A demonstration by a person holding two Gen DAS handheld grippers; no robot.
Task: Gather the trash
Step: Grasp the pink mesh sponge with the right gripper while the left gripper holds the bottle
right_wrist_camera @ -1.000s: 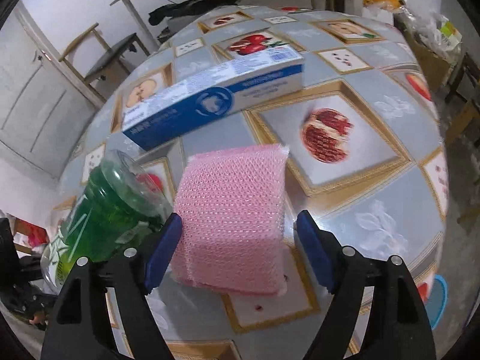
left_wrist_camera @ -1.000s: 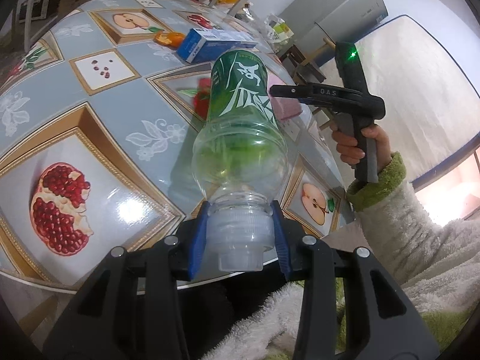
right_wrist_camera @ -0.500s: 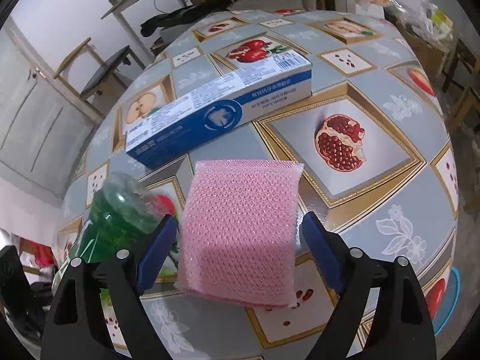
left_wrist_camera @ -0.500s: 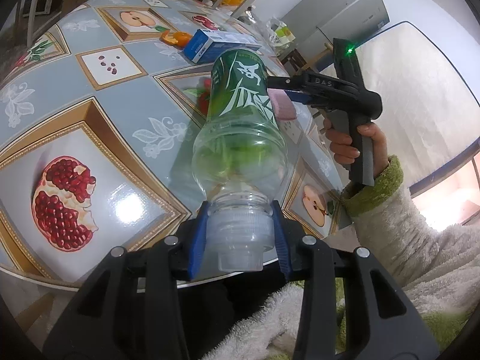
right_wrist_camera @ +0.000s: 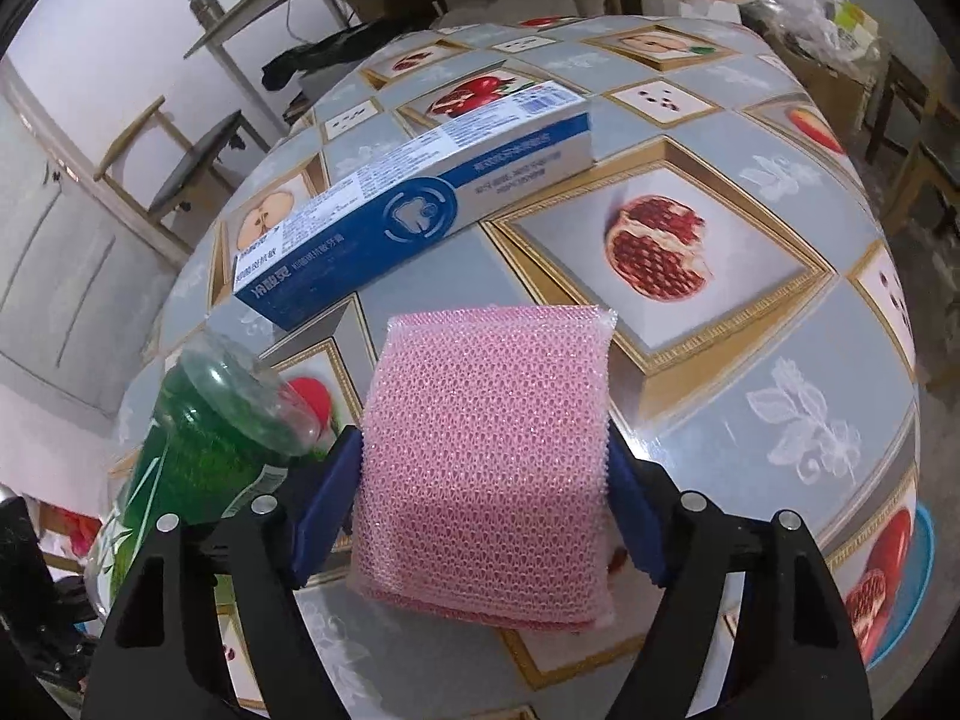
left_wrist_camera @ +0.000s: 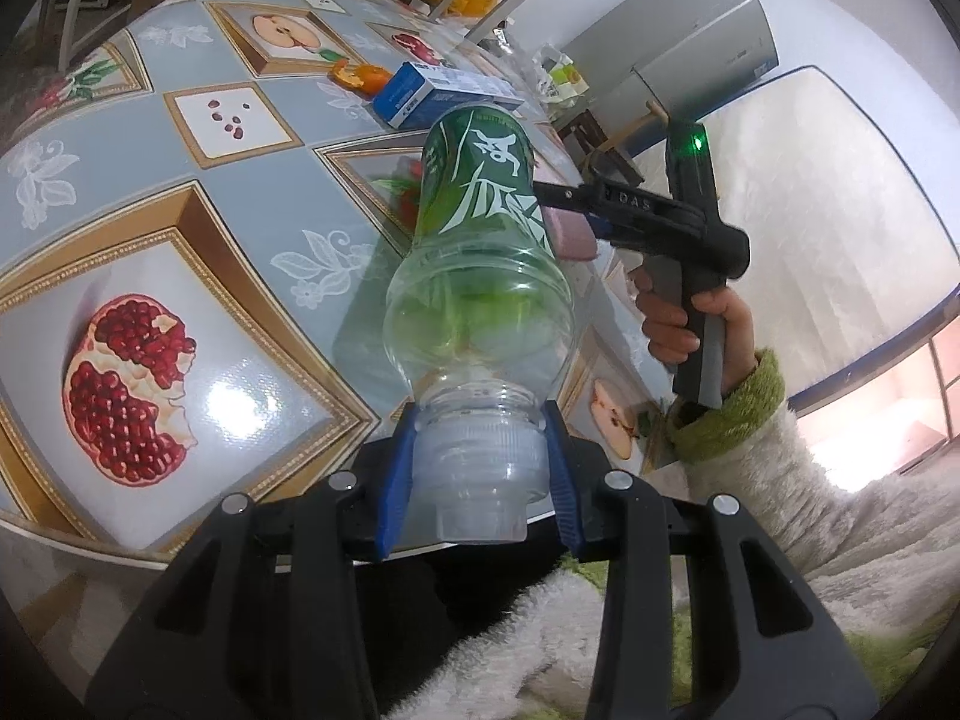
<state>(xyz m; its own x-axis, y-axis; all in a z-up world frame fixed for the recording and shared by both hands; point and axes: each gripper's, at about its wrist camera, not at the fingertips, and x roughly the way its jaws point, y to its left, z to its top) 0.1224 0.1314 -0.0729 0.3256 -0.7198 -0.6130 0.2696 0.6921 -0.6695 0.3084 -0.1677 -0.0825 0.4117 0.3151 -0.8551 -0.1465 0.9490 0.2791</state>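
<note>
Over the bench, left wrist view: left gripper has its jaws partly closed on the capped neck of a green-labelled plastic bottle, blue pads pressing both sides; bottle body points away toward 12 o'clock, lifted clear of the fruit-print cloth. At 1 o'clock beyond it lies a blue-and-white carton, flat on the bench, with an orange scrap just beside its left end. At 3 o'clock a hand in a fluffy sleeve grips the right tool's handle. Right wrist view: bottle's base shows at 9 o'clock. Right gripper, jaws closing, wide apart, on a pink mesh sponge; both pads touch its side edges. Cannot tell whether the sponge's lower edge rests on the bench. Carton lies at 11 o'clock, apart from the sponge.
</note>
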